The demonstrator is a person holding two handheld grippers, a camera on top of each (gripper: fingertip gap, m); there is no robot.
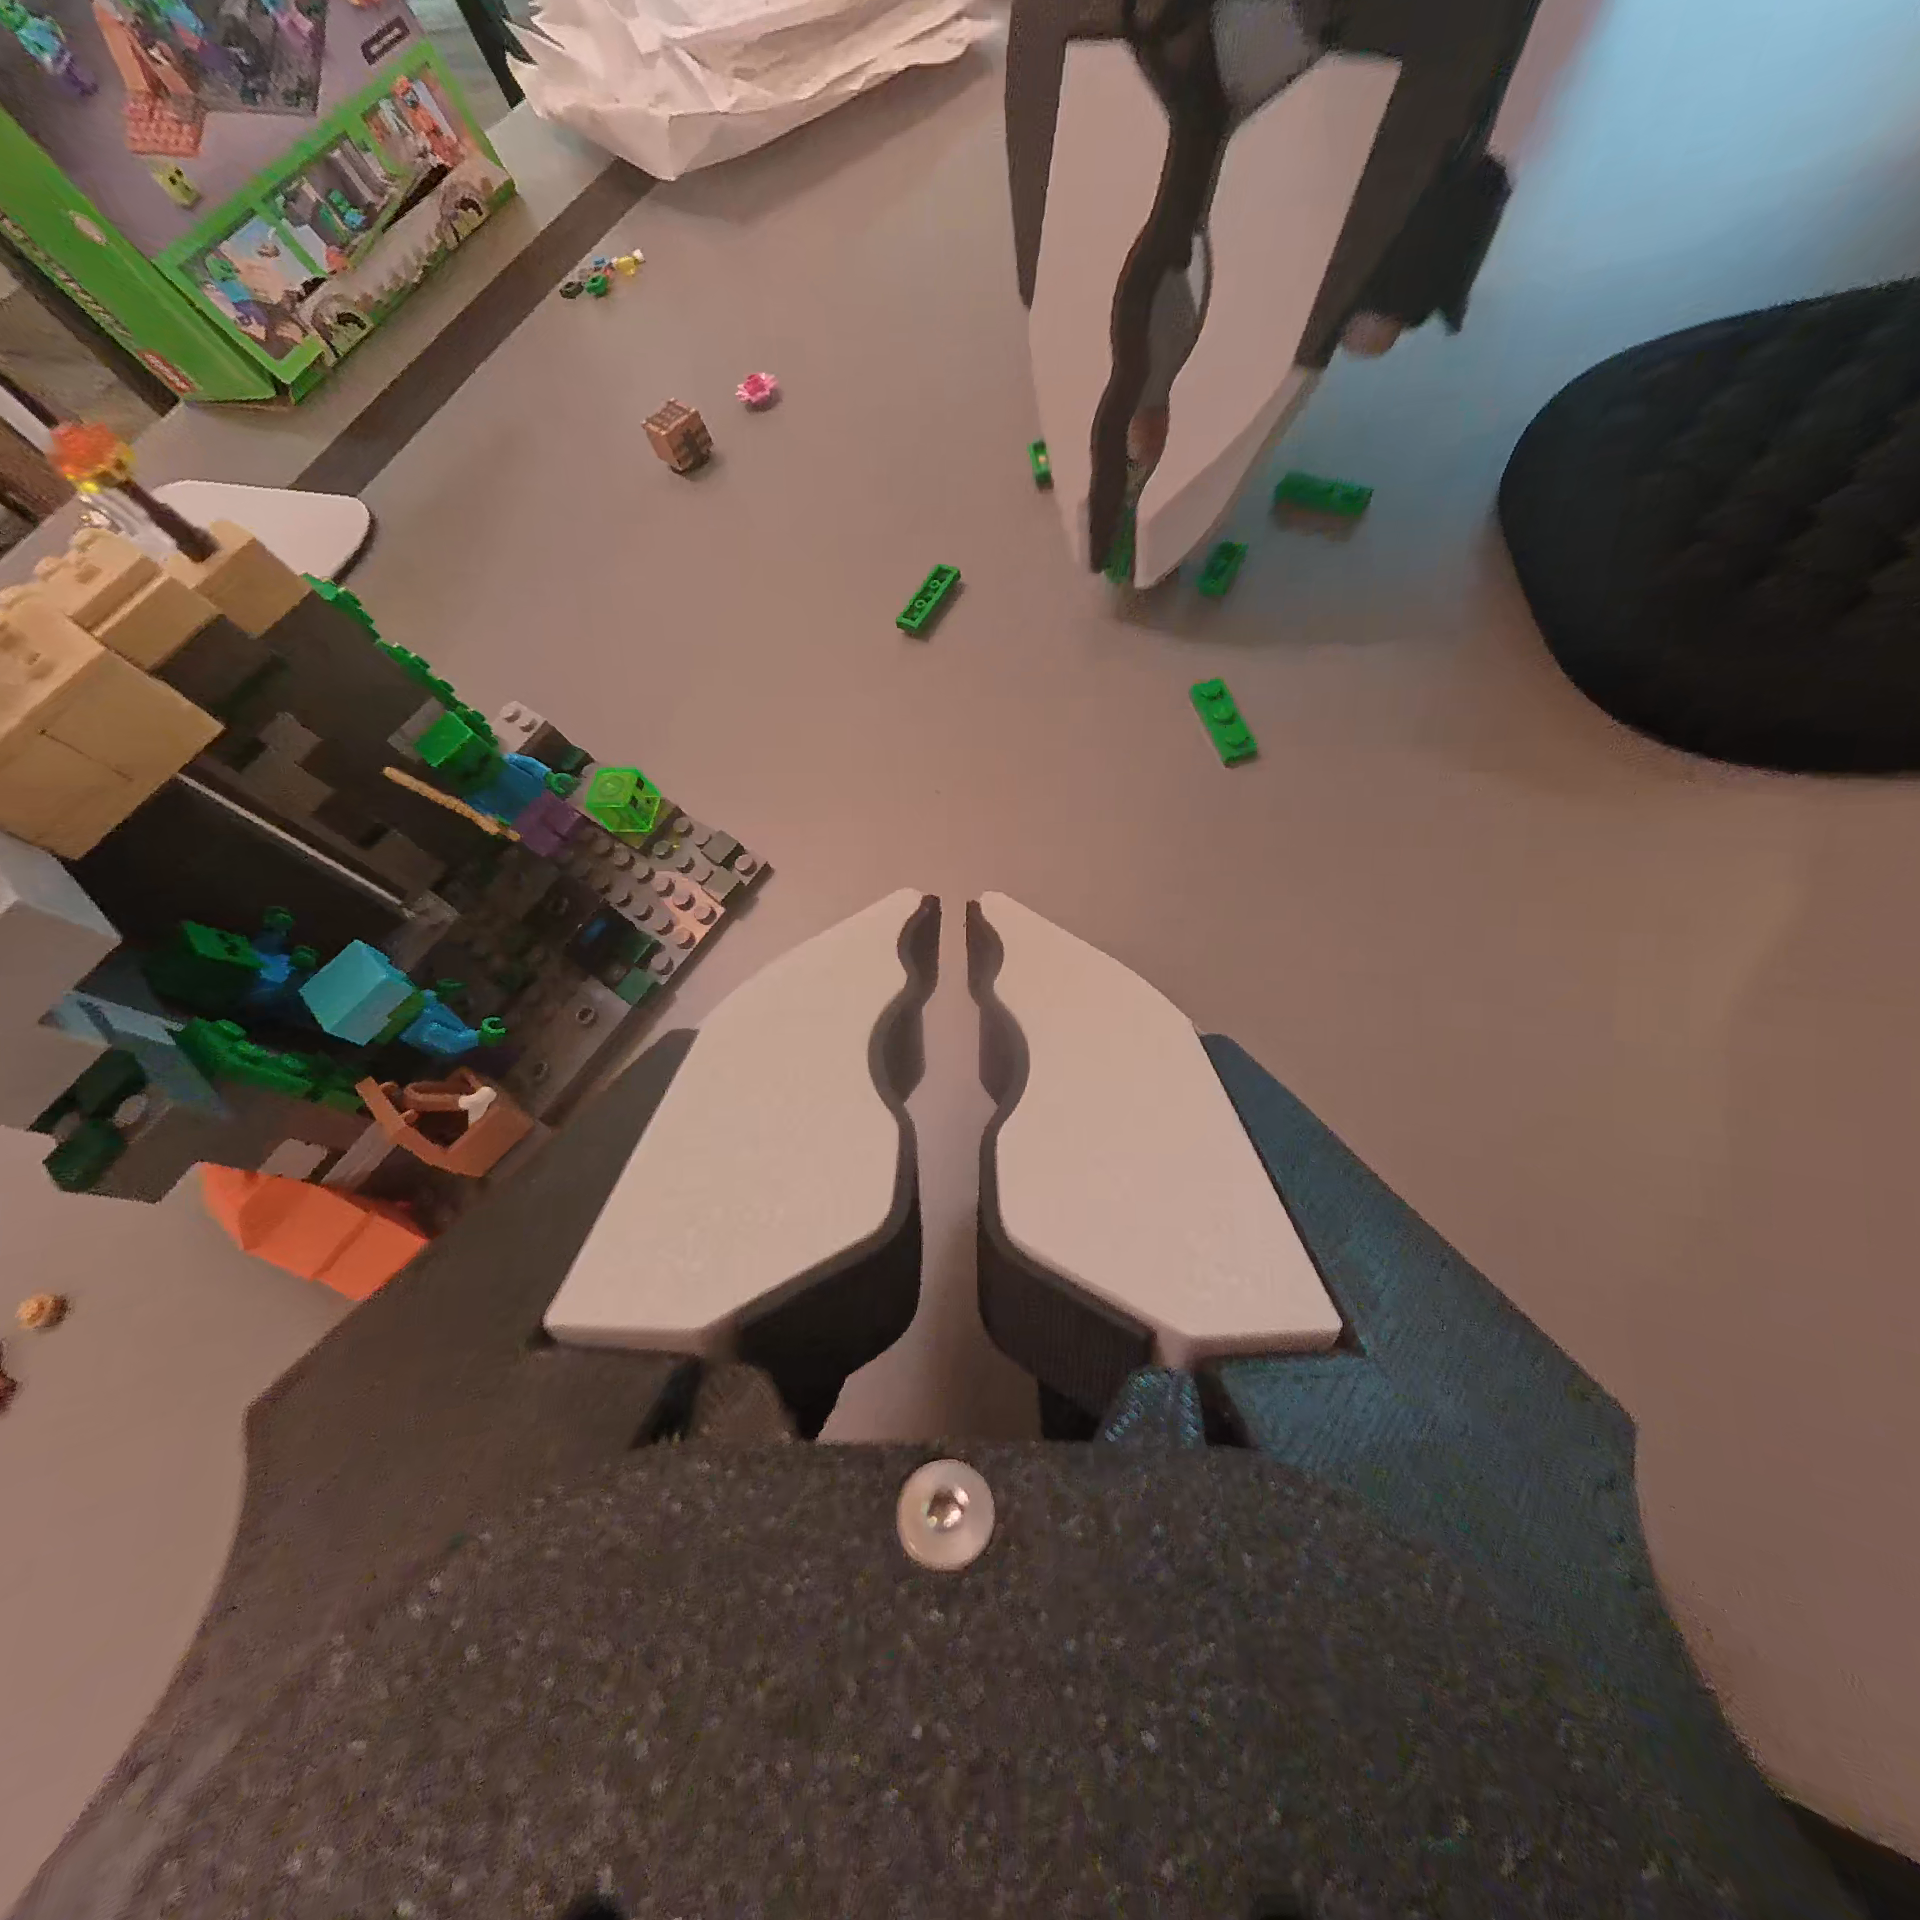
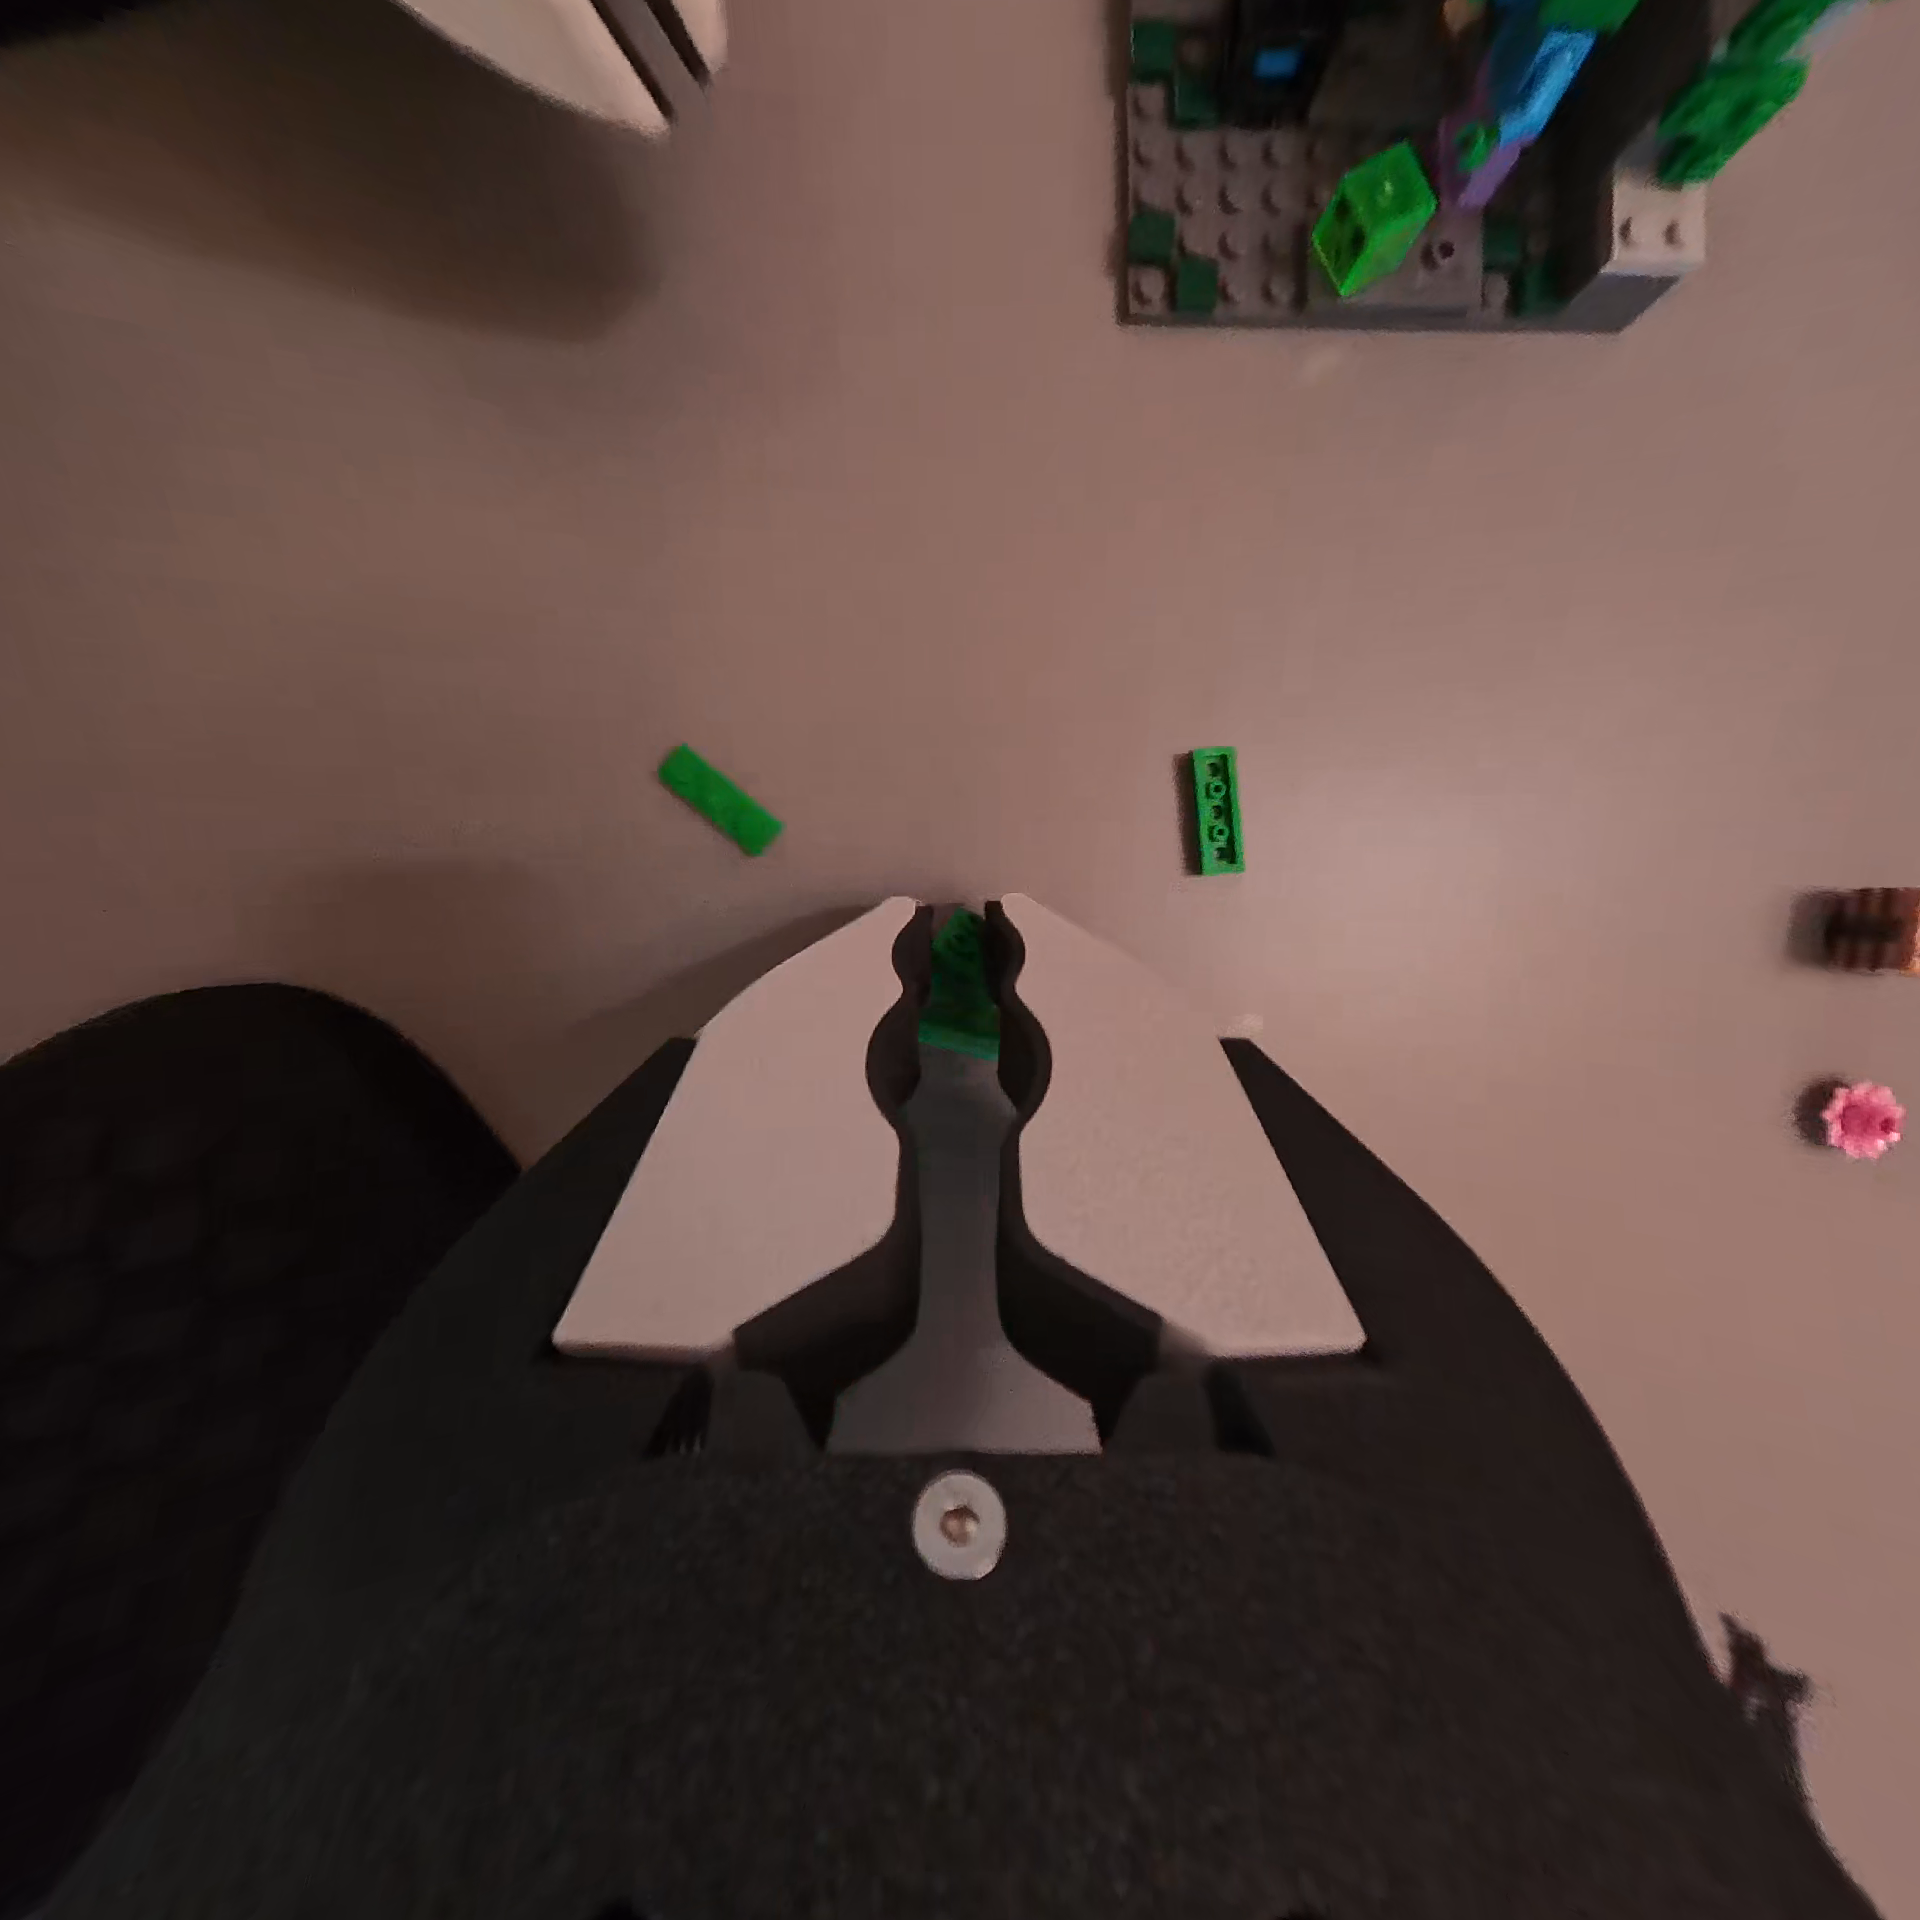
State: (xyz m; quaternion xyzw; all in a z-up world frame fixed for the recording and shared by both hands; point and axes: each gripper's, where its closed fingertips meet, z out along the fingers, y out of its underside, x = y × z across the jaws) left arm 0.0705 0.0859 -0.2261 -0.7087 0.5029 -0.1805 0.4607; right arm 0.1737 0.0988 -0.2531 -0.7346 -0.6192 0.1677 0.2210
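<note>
Right gripper (image 2: 958,914) clamped on green plate (image 2: 961,987), tips at desk (image 2: 935,571). Left gripper (image 1: 953,914) nearly closed, empty, hovering just right of brick build (image 1: 436,883). Loose green plates (image 1: 927,600) scattered far side.

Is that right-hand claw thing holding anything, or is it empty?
Holding. The right gripper is shut on a small green plate, wedged between its fingertips just above the table.

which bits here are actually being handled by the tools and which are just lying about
In hand or at the tools:
- right tool, shut on a small flat green plastic plate
- left tool, nearly closed, holding nothing

Lying about:
- loose green plates on the grey table
- pink flower piece
- brown block
- built brick model
- green printed box
- black cushion
</note>
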